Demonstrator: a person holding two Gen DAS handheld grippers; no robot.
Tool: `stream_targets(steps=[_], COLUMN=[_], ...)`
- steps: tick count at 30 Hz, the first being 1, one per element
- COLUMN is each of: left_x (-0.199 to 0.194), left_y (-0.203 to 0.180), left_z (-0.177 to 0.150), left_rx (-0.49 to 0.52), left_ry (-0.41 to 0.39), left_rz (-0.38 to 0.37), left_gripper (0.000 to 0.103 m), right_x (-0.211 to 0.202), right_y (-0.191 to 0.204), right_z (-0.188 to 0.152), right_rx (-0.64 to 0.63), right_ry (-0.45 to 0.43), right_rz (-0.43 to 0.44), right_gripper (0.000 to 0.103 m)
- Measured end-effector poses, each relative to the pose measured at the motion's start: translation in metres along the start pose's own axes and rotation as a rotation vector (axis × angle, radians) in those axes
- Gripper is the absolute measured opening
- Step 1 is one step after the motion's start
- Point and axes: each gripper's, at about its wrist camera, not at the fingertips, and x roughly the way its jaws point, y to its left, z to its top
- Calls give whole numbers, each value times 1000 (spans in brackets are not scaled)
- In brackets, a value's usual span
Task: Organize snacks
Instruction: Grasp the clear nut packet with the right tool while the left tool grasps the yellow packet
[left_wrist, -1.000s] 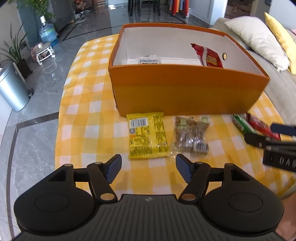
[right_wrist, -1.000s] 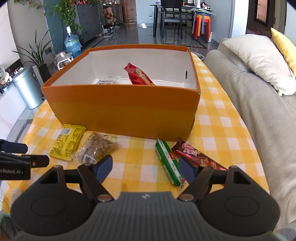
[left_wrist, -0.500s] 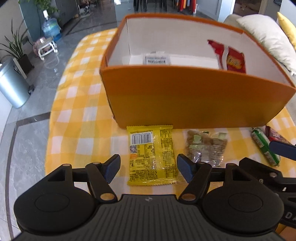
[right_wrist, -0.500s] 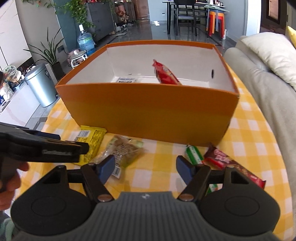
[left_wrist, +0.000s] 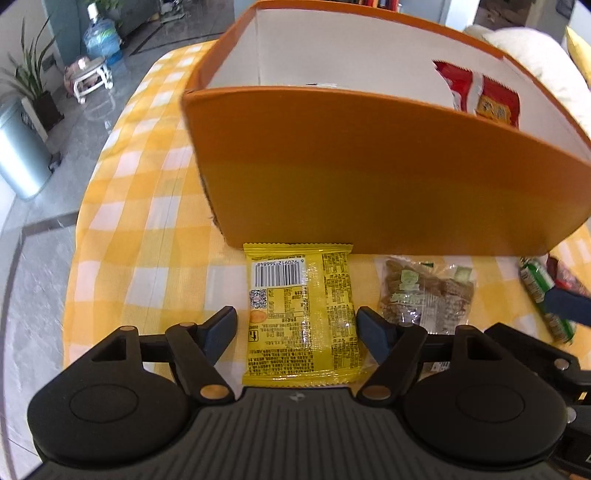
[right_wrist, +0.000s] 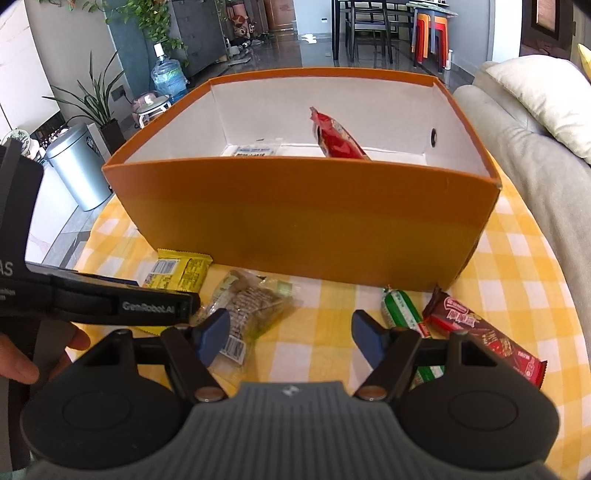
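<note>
An orange box (left_wrist: 369, 166) (right_wrist: 295, 221) stands on the yellow checked cloth, with a red packet (right_wrist: 336, 138) (left_wrist: 491, 96) leaning inside. In front of it lie a yellow packet (left_wrist: 303, 314) (right_wrist: 181, 273), a clear packet of brown snacks (left_wrist: 424, 295) (right_wrist: 251, 302), a green stick (right_wrist: 402, 310) and a dark red bar (right_wrist: 480, 332). My left gripper (left_wrist: 297, 328) straddles the yellow packet; its jaws are opening and the pads stand off the packet's sides. My right gripper (right_wrist: 290, 334) is open over bare cloth, its left finger beside the clear packet.
A white labelled packet (right_wrist: 255, 149) lies flat in the box. A grey sofa (right_wrist: 535, 177) with pillows runs along the right. Beyond the table's left edge stand a metal bin (right_wrist: 77, 166), a water bottle (right_wrist: 168, 79) and a plant. A hand (right_wrist: 22, 358) holds the left gripper.
Both grippers have come forward and down toward the snacks. The left one now has the yellow packet between its wider-spread fingers. The right one shifted left toward the clear packet.
</note>
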Motion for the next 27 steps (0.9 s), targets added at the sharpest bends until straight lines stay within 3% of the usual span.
stream_targets(steps=[3,5,7,16,27], left_x=[-2,-5,-8,-33,-53], left_y=[-2,0,1,23,37], left_z=[-2,-3,-4,-6,-4], left_rx=[3,-7,-13,-116,-108], left_ry=[-14,-24,-22,-38,-61], left_rz=[-10,-9,-14,38,98], left_gripper=[80,64,60,60,60], right_x=[2,3,4,9,50], right_y=[1,1,1,9,37], right_z=[0,0,-1,6,15], right_rx=[0,2,2,46,86], right_ry=[2,4,9,6,143], right_rz=[-4,-5,-4,43,29], right_gripper=[70,70,70,70,70])
